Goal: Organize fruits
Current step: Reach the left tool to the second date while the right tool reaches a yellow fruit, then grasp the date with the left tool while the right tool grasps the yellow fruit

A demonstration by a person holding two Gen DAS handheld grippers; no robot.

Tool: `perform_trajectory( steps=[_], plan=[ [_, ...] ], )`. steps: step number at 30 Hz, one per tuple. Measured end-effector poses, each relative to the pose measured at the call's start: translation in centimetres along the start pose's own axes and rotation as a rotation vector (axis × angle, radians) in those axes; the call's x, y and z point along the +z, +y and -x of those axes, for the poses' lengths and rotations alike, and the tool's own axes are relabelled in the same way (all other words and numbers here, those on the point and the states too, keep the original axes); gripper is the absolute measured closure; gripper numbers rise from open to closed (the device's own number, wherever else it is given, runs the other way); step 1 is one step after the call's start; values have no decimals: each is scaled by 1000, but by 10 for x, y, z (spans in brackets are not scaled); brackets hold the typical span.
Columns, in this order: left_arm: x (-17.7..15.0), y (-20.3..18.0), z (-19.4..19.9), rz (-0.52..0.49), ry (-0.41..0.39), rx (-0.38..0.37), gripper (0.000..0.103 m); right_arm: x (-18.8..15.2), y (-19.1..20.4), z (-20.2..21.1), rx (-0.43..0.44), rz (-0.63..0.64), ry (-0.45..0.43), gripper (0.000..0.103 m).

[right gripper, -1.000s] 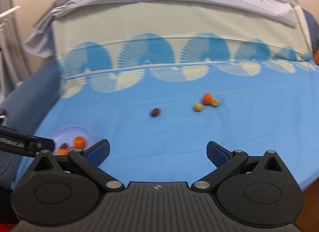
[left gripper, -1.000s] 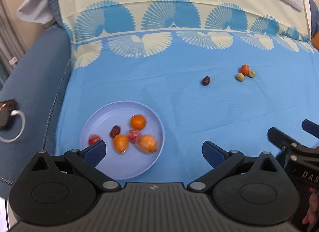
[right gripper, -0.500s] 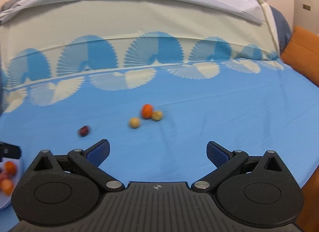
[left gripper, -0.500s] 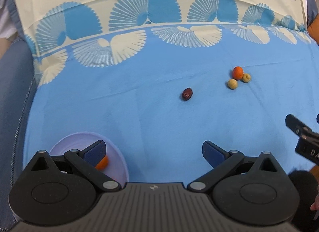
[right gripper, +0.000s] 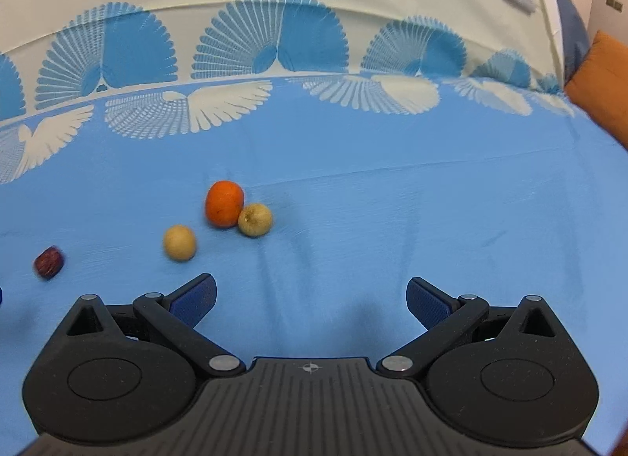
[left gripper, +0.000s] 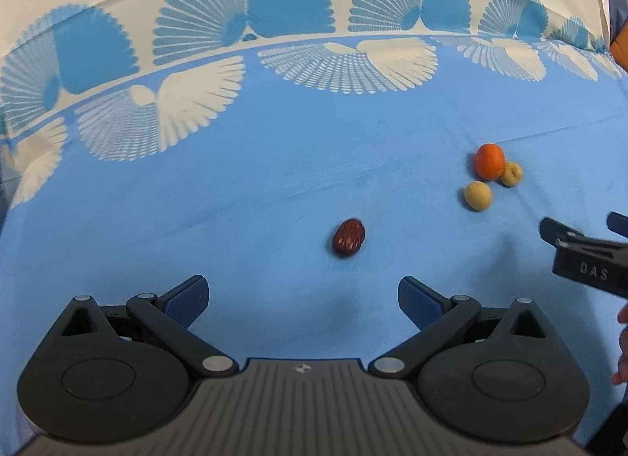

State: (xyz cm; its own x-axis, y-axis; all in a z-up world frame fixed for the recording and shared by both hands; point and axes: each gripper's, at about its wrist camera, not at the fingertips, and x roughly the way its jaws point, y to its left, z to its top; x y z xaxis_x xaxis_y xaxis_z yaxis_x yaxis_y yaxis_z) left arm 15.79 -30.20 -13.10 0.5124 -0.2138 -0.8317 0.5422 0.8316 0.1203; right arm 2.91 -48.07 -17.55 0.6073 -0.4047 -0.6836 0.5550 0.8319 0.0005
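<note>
With both the left claw (left gripper: pixel 302 297) and the right claw (right gripper: pixel 311 301) wide apart and empty, it seems best to lower the left one slowly around the small, wrinkly dark red fruit (left gripper: pixel 349 238) on the blue bed sheet (left gripper: pixel 255 197) and squeeze softly.

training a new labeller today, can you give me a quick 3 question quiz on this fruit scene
1. True or false: the orange fruit touches one of the tan fruits.
2. Multiple choice: the dark red fruit lies (a) between the left gripper's fingers, (b) ahead of them on the blue sheet, (c) on a plate.
3. Fill in: both the left gripper and the right gripper are ____ and hold nothing.

Key: 1 true; 2 b; 3 open.
</note>
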Motion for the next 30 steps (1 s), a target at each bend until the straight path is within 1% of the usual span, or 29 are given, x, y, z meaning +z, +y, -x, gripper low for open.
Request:
perform_trajectory(
  steps=[2, 5, 7, 9, 13, 14, 15, 16, 17, 18, 19, 21, 24, 27, 30],
  plan=[
    [6, -1, -20, -5, 22, -15, 0, 4, -1, -19, 26, 18, 8, 1],
    [13, -2, -43, -1, 50, -21, 0, 7, 6, -45, 30, 82, 24, 1],
    [16, -3, -57, -14, 64, -19, 0, 8, 8, -54, 49, 82, -11, 1],
    [18, -5, -71, -36, 91, -16, 0, 12, 11, -62, 61, 92, -28, 1],
    [21, 5, -81, 15, 112, -68, 0, 16, 16, -71, 69, 119, -64, 1],
    [22, 6, -81, 18, 111, -72, 0, 16, 17, -71, 75, 123, -69, 7],
    [21, 6, -78, 20, 96, -72, 5, 15, 17, -68, 98, 131, -84, 22],
    [21, 6, -75, 18, 76, -75, 11, 14, 19, -64, 107, 146, -97, 33],
    [20, 5, -69, 14, 46, -90, 36, 13, 21, -60, 106, 165, -109, 57],
    [19, 3, -63, 2, 8, -102, 76, 11, 23, -56, 96, 176, -116, 78],
    [20, 2, -60, -11, -7, -115, 79, 10, 23, -54, 70, 183, -120, 78],
    [20, 6, -57, 12, 2, -143, 80, 8, 17, -51, 46, 145, -119, 78],
    [17, 9, -47, -6, -8, -125, 80, 10, 2, -44, -29, 58, -93, 78],
    [12, 13, -30, -6, -12, -113, 80, 12, -16, -26, -42, -37, -93, 78],
    [4, 22, -7, 3, -25, -101, 80, 13, -23, 4, -42, -60, -133, 78]
  ],
)
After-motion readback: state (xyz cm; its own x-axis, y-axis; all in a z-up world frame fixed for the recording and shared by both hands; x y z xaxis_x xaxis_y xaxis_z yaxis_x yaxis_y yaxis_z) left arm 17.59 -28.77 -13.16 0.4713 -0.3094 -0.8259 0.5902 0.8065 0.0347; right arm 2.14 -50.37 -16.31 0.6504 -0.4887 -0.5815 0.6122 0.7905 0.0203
